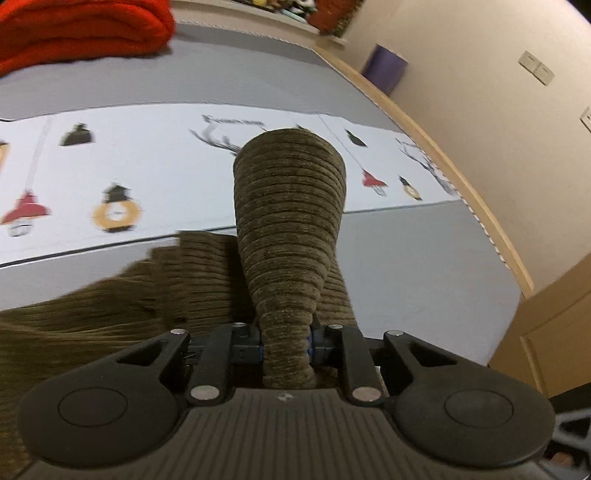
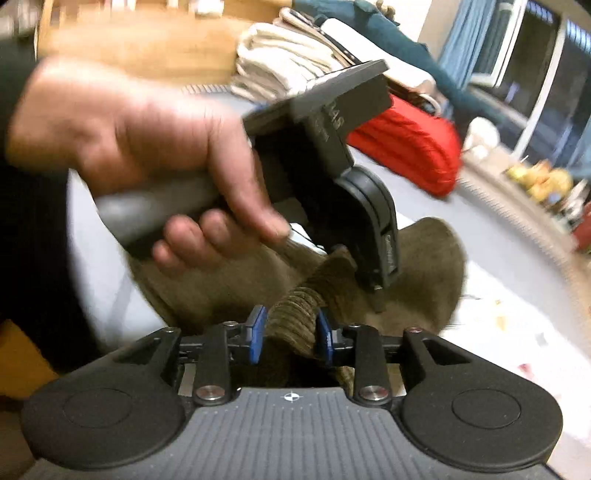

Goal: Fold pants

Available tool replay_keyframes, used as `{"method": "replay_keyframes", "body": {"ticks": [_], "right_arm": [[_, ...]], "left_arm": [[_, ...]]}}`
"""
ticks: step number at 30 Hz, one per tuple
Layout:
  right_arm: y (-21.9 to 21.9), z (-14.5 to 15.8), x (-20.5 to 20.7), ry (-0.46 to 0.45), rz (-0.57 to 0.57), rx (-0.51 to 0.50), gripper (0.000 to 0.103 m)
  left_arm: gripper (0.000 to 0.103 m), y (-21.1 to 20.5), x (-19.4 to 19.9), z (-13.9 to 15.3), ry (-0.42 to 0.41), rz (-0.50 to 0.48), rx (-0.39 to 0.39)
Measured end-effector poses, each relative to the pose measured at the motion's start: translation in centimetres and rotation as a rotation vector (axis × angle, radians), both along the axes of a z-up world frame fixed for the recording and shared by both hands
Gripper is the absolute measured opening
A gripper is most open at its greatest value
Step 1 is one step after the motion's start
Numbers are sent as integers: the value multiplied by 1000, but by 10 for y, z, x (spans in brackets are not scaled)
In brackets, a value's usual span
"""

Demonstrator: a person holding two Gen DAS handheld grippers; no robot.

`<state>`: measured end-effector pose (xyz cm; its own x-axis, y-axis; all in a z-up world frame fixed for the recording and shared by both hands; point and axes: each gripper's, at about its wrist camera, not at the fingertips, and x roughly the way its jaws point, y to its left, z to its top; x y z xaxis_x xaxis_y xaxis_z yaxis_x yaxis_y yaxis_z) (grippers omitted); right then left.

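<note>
Grey bed surface [image 1: 406, 258] fills both views, edged by a wooden rim [image 1: 436, 122] curving from 12 toward 4 o'clock in the left wrist view. White printed cloth [image 1: 166, 166] with lamp and antler motifs lies across it as a broad band from 9 to 3 o'clock. Olive corduroy pants [image 1: 110, 295] sprawl on the grey surface at 8 o'clock of the left view, with one bunched ridge [image 1: 288, 206] rising from 6 o'clock toward the centre over the printed cloth; seen again in the right wrist view as a brown heap [image 2: 424, 280] just right of centre. Red folded blanket [image 1: 81, 29] sits at 11 o'clock in the left view, at 2 o'clock [image 2: 410, 147] in the right. Pale stacked towels [image 2: 284, 62] lie at 12 o'clock, blurred. Person's left hand [image 2: 147, 140] grips the grey handle at 10 o'clock in the right view, carrying the left gripper [image 2: 376, 291], tips down into the pants near centre. Left gripper [image 1: 286, 347] seen from its own camera: fingers drawn nearly together, pinching the corduroy ridge between the blue pads [image 1: 314, 347]. Right gripper [image 2: 290, 332] at 6 o'clock: narrowly parted, blue pads [image 2: 256, 332] pressed on either side of a rolled fold of the pants.
</note>
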<state>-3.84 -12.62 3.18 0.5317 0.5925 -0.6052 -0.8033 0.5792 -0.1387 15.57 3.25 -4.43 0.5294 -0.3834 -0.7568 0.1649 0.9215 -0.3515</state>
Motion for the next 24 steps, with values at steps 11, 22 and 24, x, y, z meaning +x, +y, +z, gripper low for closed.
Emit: {"method": "replay_keyframes", "body": {"ticks": [11,22,24], "right_arm": [[17,21,49,197,-200,249,55],[81,-31,88,439,-391,163,65],[86,-39,94,497,-420,170,67]], "left_arm": [[19,162,-78,37,-29,264,19],[78,306,-140,22,69,577,63],[85,317,-144,20,67,594,43]]}}
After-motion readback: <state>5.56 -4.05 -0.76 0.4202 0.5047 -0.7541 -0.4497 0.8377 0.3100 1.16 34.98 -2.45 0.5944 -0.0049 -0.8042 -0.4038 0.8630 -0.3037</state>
